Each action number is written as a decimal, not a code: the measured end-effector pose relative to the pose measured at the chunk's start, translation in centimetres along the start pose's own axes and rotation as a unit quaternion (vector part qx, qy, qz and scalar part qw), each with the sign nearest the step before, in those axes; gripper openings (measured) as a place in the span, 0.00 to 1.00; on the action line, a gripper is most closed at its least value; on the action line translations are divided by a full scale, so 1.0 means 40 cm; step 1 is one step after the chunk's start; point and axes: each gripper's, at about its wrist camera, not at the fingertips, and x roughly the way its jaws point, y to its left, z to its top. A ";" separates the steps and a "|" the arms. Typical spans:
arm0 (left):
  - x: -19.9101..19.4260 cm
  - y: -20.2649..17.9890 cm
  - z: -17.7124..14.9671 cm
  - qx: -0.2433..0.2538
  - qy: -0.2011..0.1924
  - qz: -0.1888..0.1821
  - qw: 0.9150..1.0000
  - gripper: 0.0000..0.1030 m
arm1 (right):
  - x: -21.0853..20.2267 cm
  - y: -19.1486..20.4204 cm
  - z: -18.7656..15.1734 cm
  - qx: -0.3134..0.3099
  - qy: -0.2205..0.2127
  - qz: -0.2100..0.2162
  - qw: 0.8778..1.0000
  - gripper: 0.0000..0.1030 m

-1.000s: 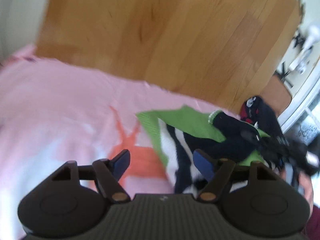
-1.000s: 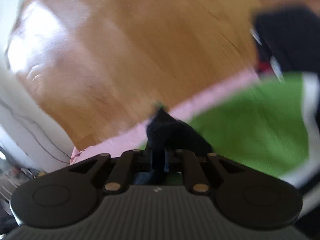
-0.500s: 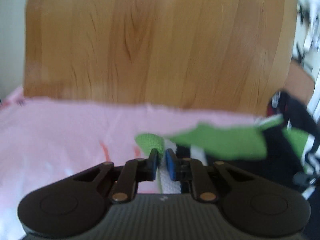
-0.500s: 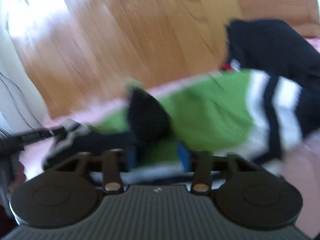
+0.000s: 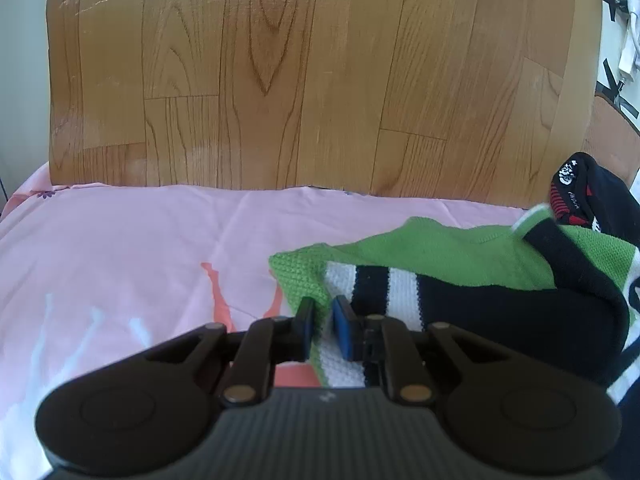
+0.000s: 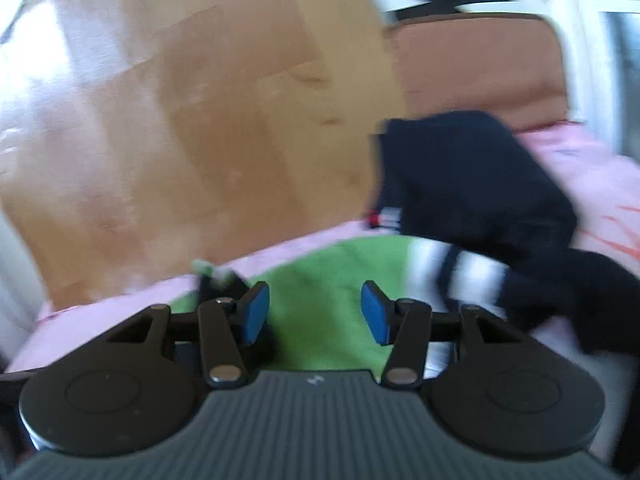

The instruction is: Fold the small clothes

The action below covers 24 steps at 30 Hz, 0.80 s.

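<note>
A small knit sweater (image 5: 440, 248) in green with white and navy stripes lies on the pink sheet (image 5: 140, 248). My left gripper (image 5: 322, 322) is shut on the sweater's green edge at its near left corner. One navy sleeve with a green-white cuff (image 5: 536, 220) lies folded across the body. In the right wrist view the sweater (image 6: 316, 276) spreads below my right gripper (image 6: 315, 315), which hangs open just above the green fabric with nothing between its blue pads (image 6: 255, 312). The sleeve's cuff (image 6: 208, 270) lies to its left.
A dark navy garment with red and white trim (image 5: 580, 196) (image 6: 460, 176) lies past the sweater at the bed's edge. Wooden floor (image 5: 300, 80) runs beyond the sheet. A brown cushion (image 6: 480, 60) sits at the far right.
My left gripper came down and shut on the sweater's green edge. My right gripper let go of the navy sleeve, opened and pulled back above the sweater.
</note>
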 end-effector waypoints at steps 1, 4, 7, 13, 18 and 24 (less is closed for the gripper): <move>0.000 0.001 0.000 -0.001 0.000 0.000 1.000 0.12 | 0.019 0.030 0.010 -0.015 0.006 0.014 1.000 0.55; 0.001 0.003 0.000 -0.003 0.000 -0.001 1.000 0.13 | 0.100 0.143 0.032 -0.111 0.041 0.031 0.993 0.74; 0.003 0.007 0.001 -0.007 0.001 -0.002 1.000 0.14 | 0.211 0.230 0.029 -0.186 0.113 0.026 0.976 0.74; 0.002 0.007 0.002 -0.009 0.001 -0.006 1.000 0.12 | 0.271 0.283 -0.003 -0.264 0.176 0.016 0.948 0.40; -0.021 0.019 0.005 -0.025 -0.019 -0.004 1.000 0.10 | 0.201 0.234 0.113 -0.179 0.056 0.035 0.982 0.10; -0.021 0.029 0.008 -0.042 -0.020 -0.001 0.999 0.10 | 0.010 -0.005 0.105 -0.018 -0.087 0.042 0.995 0.11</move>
